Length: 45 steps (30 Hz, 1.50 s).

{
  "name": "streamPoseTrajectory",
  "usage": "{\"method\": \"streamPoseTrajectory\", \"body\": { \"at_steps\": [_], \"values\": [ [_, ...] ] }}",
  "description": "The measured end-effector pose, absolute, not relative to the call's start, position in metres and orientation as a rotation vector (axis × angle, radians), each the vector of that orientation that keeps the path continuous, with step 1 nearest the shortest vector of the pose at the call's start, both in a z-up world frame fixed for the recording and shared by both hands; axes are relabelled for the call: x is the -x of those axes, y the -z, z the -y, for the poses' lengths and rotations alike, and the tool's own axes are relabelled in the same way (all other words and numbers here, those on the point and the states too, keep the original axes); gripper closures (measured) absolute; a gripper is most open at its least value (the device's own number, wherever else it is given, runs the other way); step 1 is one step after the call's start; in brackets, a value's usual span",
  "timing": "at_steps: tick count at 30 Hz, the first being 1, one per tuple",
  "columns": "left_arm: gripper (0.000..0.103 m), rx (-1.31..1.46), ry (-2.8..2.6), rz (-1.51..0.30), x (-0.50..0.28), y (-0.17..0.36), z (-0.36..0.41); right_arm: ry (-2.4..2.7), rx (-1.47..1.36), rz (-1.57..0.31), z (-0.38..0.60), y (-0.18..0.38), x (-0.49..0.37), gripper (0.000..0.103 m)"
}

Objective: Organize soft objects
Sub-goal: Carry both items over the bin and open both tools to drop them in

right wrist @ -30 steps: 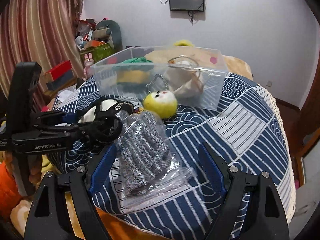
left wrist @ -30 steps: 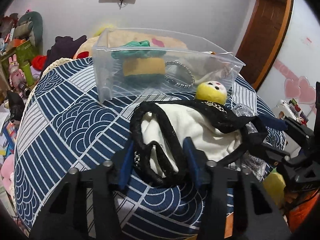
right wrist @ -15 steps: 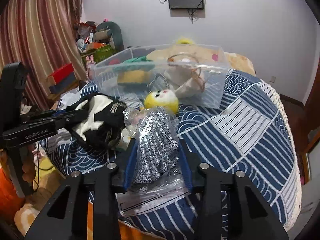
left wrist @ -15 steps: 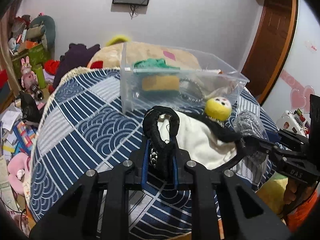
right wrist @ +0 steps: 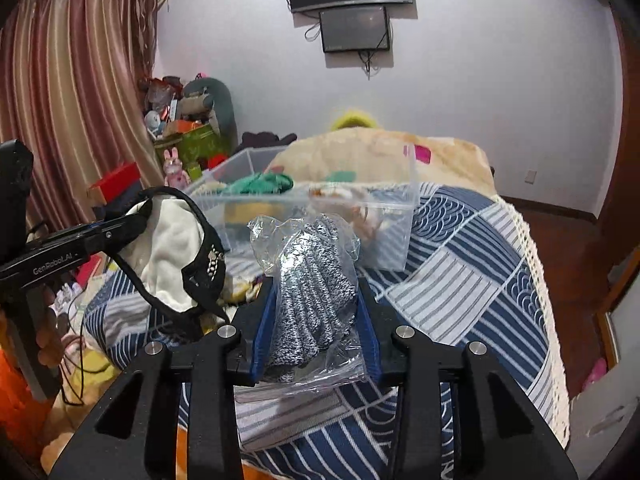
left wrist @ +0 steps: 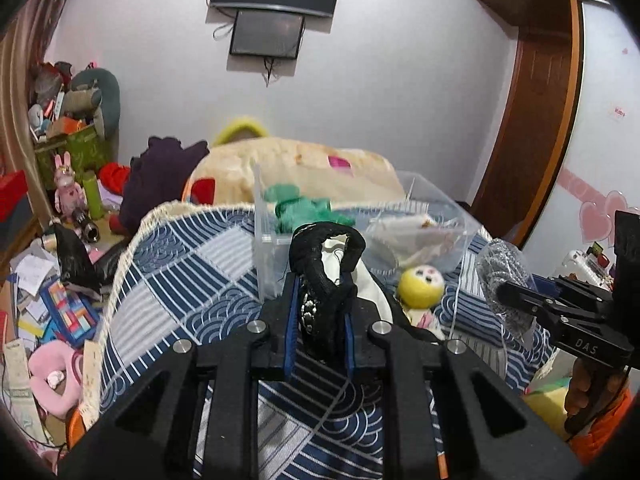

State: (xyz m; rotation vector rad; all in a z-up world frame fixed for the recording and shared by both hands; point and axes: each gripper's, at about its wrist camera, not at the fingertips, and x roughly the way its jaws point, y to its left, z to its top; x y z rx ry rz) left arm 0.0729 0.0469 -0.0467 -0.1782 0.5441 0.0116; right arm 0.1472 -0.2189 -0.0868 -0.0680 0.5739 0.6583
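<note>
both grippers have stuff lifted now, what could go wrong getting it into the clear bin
1. The left gripper pinches only the black strap of the black-and-white garment; the hanging cloth might snag the clear bin rim or drag the yellow plush ball.
2. The right gripper squeezes the bagged grey knit through slick plastic, so it may slip.
3. Both loads are close together and could tangle.

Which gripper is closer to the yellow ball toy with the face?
Left, probably. The left gripper, holding the black-and-white cloth, is just beside the yellow ball toy. The right gripper, holding the bagged grey knit, is farther right.
</note>
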Motion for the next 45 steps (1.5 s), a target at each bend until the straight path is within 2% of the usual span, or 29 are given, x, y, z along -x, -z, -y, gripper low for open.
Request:
{"method": "streamPoseTrajectory", "body": {
  "at_steps": [12, 25, 32, 45],
  "values": [
    [0.085, 0.207, -0.031, -0.442, -0.089, 0.01, -0.061, -0.66, 0.04, -0.492, 0.212, 0.055, -0.16, 0.069],
    [0.085, 0.217, -0.085, -0.4, -0.131, -0.002, -0.073, -0.662, 0.056, -0.41, 0.187, 0.022, -0.19, 0.069],
    [0.085, 0.262, -0.104, -0.428, -0.16, 0.01, -0.084, -0.675, 0.042, -0.438, 0.174, 0.024, -0.207, 0.069],
    [0.085, 0.181, -0.09, -0.533, -0.184, 0.045, -0.067, -0.654, 0.125, -0.533, 0.139, 0.038, -0.241, 0.069]
  ]
}}
